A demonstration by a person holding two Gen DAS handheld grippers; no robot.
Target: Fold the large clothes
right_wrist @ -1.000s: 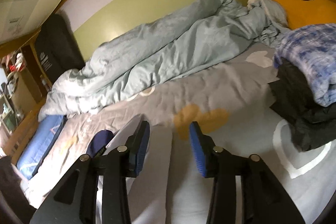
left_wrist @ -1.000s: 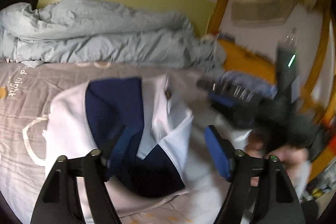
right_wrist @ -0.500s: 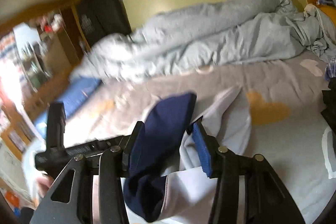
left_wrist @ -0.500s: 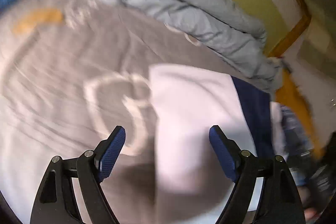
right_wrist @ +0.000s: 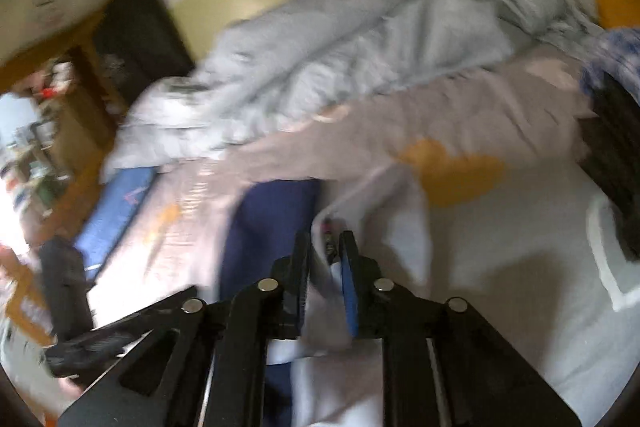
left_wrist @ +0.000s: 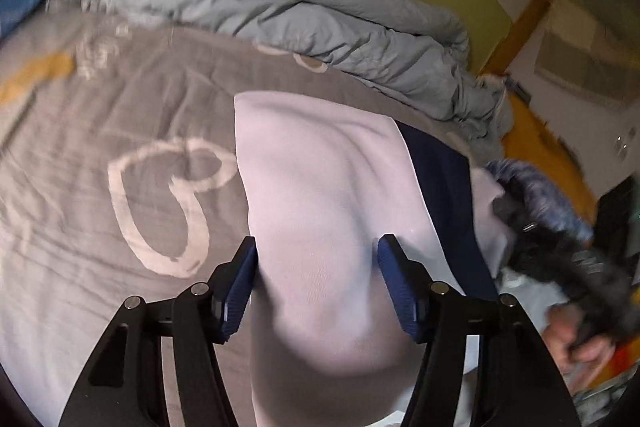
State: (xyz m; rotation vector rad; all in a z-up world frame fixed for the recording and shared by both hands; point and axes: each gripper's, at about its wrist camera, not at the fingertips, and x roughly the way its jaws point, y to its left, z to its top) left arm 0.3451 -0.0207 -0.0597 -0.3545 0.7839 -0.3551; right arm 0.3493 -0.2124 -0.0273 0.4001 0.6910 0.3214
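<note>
A big white and dark blue top point(left_wrist: 320, 195) lies on the bed point(left_wrist: 80, 211), on a gray sheet with a white heart point(left_wrist: 168, 203) drawn on it. In the left wrist view the top fills the middle, and the heart sits at about 9 o'clock from it. A rumpled light blue blanket point(left_wrist: 280, 11) is piled along the wall at 12 o'clock. A pile of other clothes point(right_wrist: 616, 131) sits at 3 o'clock in the right wrist view.

The left gripper point(left_wrist: 316, 279) has its fingers apart. A hump of the white cloth pokes up between them. The fingers are near the cloth on both sides, but they are not squeezing it.

The right gripper point(right_wrist: 326, 259) has its fingers almost together, clamped on a thin edge of the top, right by the dark blue part at 10 o'clock from it. This view is blurry, so which edge it holds is hard to say.

This looks like the middle of a fold. One side is held and the other side is about to be grabbed.

The next move probably needs the left fingers to close on the white hump. Then both hands can lift together and lay one half over the other. They should move at the same speed, so the cloth stays flat and does not bunch up.
</note>
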